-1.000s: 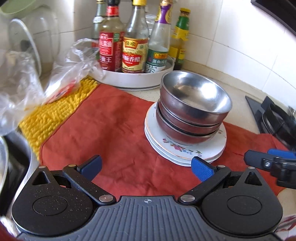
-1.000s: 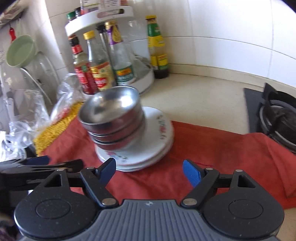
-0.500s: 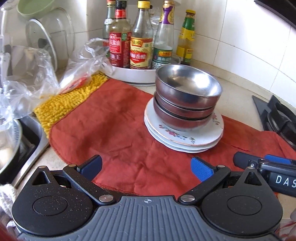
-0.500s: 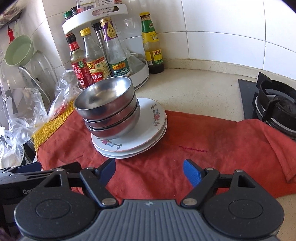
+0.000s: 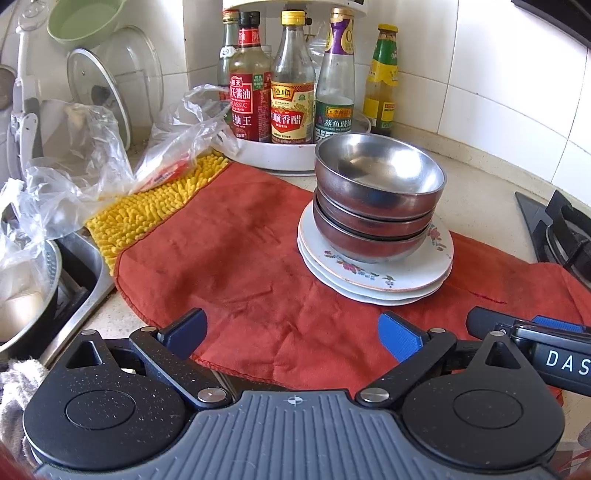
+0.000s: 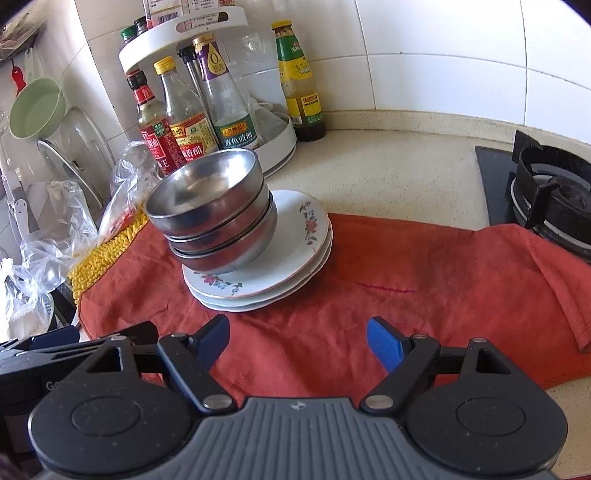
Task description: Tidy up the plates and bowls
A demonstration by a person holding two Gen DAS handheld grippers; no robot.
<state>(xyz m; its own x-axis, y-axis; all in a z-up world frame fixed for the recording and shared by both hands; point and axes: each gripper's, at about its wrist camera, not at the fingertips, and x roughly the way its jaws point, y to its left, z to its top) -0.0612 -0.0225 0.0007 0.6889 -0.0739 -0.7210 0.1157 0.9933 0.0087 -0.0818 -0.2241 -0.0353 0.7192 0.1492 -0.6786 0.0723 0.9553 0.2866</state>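
Bowls: three steel, nested, on a stack of floral plates, all on a red cloth over the counter. In the left view the stack sits at 1 o'clock from the left gripper; in the right view, at 11 o'clock from the right gripper.

Left gripper: blue pads spread wide, nothing between them, cloth beneath. Right gripper: likewise spread and empty.

Bottles: on a white turntable behind the stack, at 12 o'clock.

Left view only: sink at 9 o'clock, with a pot inside, and the right gripper's finger at 3 o'clock.

Right view only: turntable's upper tier, fuller stove burner at 2 o'clock, and the left gripper's side at 8 o'clock.

Both views: plastic bags, yellow mat, glass lid, green bowl.
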